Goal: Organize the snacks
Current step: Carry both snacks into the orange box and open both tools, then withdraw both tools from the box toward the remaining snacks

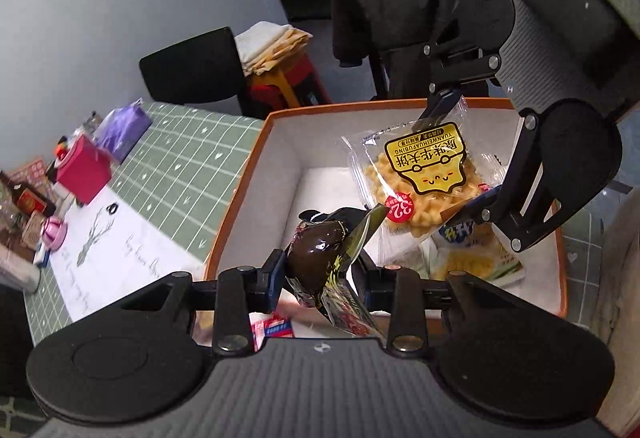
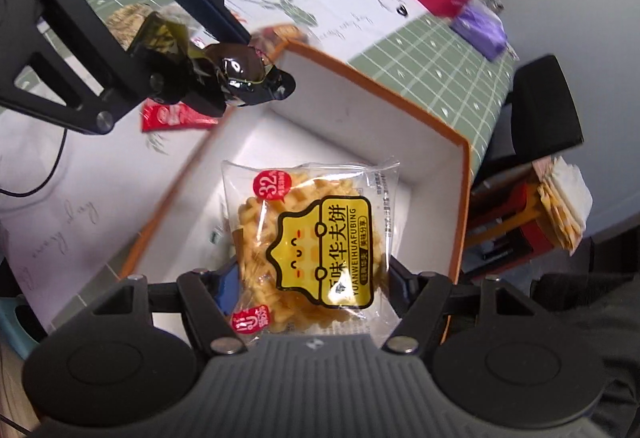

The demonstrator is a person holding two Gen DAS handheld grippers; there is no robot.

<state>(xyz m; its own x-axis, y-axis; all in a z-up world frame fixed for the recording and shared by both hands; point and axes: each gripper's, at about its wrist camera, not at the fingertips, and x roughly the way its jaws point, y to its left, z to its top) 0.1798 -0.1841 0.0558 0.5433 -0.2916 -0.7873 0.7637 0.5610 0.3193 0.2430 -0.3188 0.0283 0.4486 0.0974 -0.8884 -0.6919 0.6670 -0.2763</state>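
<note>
Drop-off step: left gripper [image 1: 320, 278] jaws clamp dark wrapped snack [image 1: 320, 250] above box [image 1: 256, 165] rim; right gripper [image 2: 308, 278] jaws clamp waffle packet [image 2: 316, 238] over box. Next: lower, release inside.

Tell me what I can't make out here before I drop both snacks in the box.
- Box floor, both views: largely covered by the waffle packet and the right gripper.
- Packets under the waffle packet, left view: only a blue-lettered corner shows.
- Dark wrapped snack label in the left gripper: crumpled, unreadable.
- Red packet, right view: half hidden behind the left gripper.
</note>
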